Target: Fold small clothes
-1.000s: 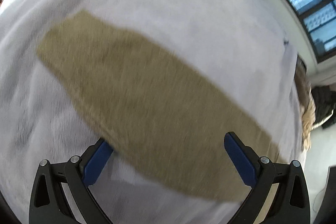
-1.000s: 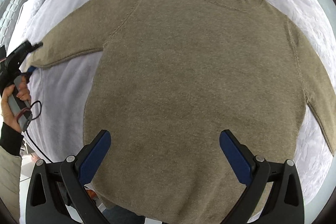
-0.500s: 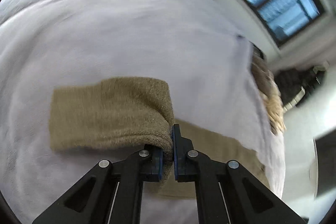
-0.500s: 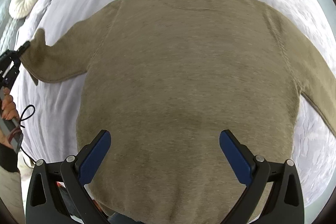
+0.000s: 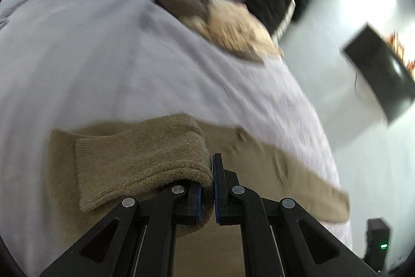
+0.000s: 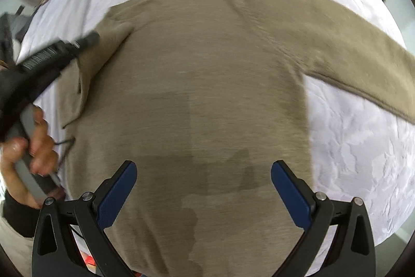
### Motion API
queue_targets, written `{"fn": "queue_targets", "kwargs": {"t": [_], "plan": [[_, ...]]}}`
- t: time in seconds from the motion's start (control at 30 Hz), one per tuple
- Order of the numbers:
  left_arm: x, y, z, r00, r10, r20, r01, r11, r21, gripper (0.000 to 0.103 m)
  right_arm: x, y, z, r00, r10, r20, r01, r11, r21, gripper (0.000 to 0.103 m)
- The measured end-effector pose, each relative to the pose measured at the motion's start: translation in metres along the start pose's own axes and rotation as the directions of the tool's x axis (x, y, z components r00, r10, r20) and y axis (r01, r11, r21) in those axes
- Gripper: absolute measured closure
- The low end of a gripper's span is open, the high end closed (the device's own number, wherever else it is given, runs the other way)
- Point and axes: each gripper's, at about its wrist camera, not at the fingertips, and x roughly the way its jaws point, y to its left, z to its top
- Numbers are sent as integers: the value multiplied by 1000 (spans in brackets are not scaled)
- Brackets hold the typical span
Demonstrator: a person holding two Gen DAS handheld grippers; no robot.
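Sweater (image 6: 207, 95) is spread face-up on the white bedspread (image 6: 363, 152), collar at the far side, hem toward us, body filling most of the right wrist view. Largest to smallest: bedspread, sweater body, the two sleeves, then the cuff (image 5: 109, 160). Key relation: the sleeve on our left side is lifted and doubled back toward the chest, so its long axis now runs inward across the body, while the other sleeve (image 6: 350, 48) lies flat and straight out to our right, well apart from either tool. Our left gripper (image 5: 211, 183) has its fingers pressed together, pinching a fold of that left sleeve just behind the ribbed cuff; in the right wrist view the same tool sits over the left shoulder area. Our right gripper (image 6: 205, 194) hovers above the lower middle of the body, fingers spread wide, nothing between them, knit directly below and ahead. We judge the left hand is nearer the job: the sleeve needs carrying across the chest and laying flat; the right one is placed for the hem or the far sleeve afterwards. Fabric reads as olive-tan, thick soft knit, limp, mostly smooth apart from slight bunching near the left armpit. Left wrist view is motion-blurred, so background detail is unclear.
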Motion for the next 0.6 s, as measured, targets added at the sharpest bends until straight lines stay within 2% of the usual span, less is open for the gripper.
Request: {"fn": "queue_targets", "kwargs": {"t": [0.07, 0.13, 0.2, 0.27, 0.3, 0.37, 0.4, 0.47, 0.5, 0.53, 0.6], "plan": [[36, -21, -12, 996, 33, -80, -30, 999, 40, 95, 4, -11, 3, 1000, 1, -9, 0, 1000, 26, 0], [58, -31, -38, 983, 98, -153, -85, 993, 87, 95, 7, -19, 6, 1000, 1, -11, -1, 999, 42, 0], [76, -37, -55, 962, 159, -224, -135, 984, 120, 94, 8, -19, 11, 1000, -4, -4, 4, 999, 40, 0], [90, -37, -66, 930, 214, -298, -177, 973, 145, 94, 6, -14, 17, 1000, -15, 14, 15, 1000, 13, 0], [90, -36, -68, 925, 225, -307, -188, 971, 147, 94, 6, -9, 21, 999, -25, 25, 25, 1000, -7, 0], [79, -34, -68, 930, 218, -295, -186, 973, 134, 93, 6, 9, 33, 997, -42, 59, 46, 996, -72, 0], [71, -33, -68, 934, 215, -286, -184, 974, 131, 84, 5, 19, 37, 996, -48, 77, 56, 993, -108, 0], [48, -30, -61, 941, 236, -243, -209, 969, 133, 5, 6, 44, 49, 991, -56, 121, 79, 977, -195, 0], [35, -25, -56, 947, 258, -193, -236, 963, 131, 1, 7, 60, 54, 988, -61, 142, 95, 965, -246, 0], [14, -22, -53, 950, 284, -128, -267, 954, 134, 1, 9, 77, 57, 984, -71, 165, 119, 947, -299, 0], [-7, -9, -49, 943, 315, -105, -300, 944, 135, 1, 11, 107, 59, 973, -89, 214, 169, 904, -393, 0]]}}
